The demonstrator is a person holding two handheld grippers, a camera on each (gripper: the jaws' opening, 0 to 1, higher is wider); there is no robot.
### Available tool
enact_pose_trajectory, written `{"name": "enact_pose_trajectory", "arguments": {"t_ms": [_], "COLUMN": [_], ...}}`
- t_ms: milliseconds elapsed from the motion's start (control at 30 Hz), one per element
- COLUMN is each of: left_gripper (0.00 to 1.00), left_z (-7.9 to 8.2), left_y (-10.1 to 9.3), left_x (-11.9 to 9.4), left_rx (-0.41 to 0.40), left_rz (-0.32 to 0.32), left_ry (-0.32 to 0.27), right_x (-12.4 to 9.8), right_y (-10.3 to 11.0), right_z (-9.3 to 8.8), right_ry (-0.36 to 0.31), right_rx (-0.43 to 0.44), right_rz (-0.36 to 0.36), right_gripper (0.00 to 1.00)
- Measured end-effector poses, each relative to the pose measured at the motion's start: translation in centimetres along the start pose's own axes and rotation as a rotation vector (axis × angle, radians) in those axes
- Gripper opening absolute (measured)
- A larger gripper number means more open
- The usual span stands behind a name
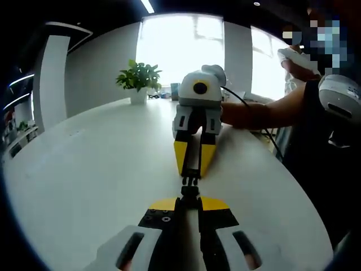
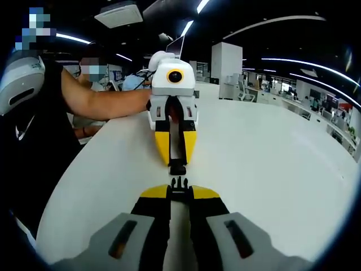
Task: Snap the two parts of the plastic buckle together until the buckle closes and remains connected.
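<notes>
Both tools clenched on halves of the small black plastic buckle: left tool (image 1: 190, 199) holds socket half (image 1: 190, 192), right tool (image 2: 179, 191) pronged half (image 2: 179, 182). Halves low over white worktop (image 2: 271, 164), slightly apart. Keep prongs collinear with socket at 12 o'clock; push straight.

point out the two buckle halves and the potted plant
pronged buckle half (image 2: 179, 183), right gripper view, on its black prongs
socket buckle half (image 2: 177, 167), right gripper view, on its black body
potted plant (image 1: 139, 77), left gripper view, on its green leaves
</notes>
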State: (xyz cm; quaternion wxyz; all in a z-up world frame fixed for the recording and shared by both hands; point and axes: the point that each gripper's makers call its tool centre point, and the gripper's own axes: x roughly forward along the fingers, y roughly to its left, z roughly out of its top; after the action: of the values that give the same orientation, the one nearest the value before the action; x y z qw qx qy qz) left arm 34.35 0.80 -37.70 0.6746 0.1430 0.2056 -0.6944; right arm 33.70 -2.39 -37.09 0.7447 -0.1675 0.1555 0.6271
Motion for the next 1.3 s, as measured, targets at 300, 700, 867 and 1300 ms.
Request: {"name": "enact_pose_trajectory", "arguments": {"t_ms": [300,700,867,1300], "left_gripper": [0.10,0.10,0.10,0.10], "left_z": [0.03,0.05,0.04,0.07], "left_y": [-0.05,-0.09,-0.08,-0.14], "left_x": [0.11,0.16,0.16,0.19], "left_rx": [0.004,0.002,0.002,0.000], "left_rz": [-0.004,-0.009,-0.008,-0.012], "left_ry": [0.002,-0.003,-0.004,-0.008], "right_x": [-0.01,0.30,0.33,0.33], "right_y": [0.05,0.19,0.18,0.01], "right_z": [0.01,0.11,0.11,0.11], "right_ry": [-0.001,-0.004,-0.005,-0.012], "right_rx": [0.000,-0.005,-0.007,-0.010], "right_rz": [0.002,0.009,0.009,0.008], "right_gripper": [0.11,0.11,0.11,0.11]}}
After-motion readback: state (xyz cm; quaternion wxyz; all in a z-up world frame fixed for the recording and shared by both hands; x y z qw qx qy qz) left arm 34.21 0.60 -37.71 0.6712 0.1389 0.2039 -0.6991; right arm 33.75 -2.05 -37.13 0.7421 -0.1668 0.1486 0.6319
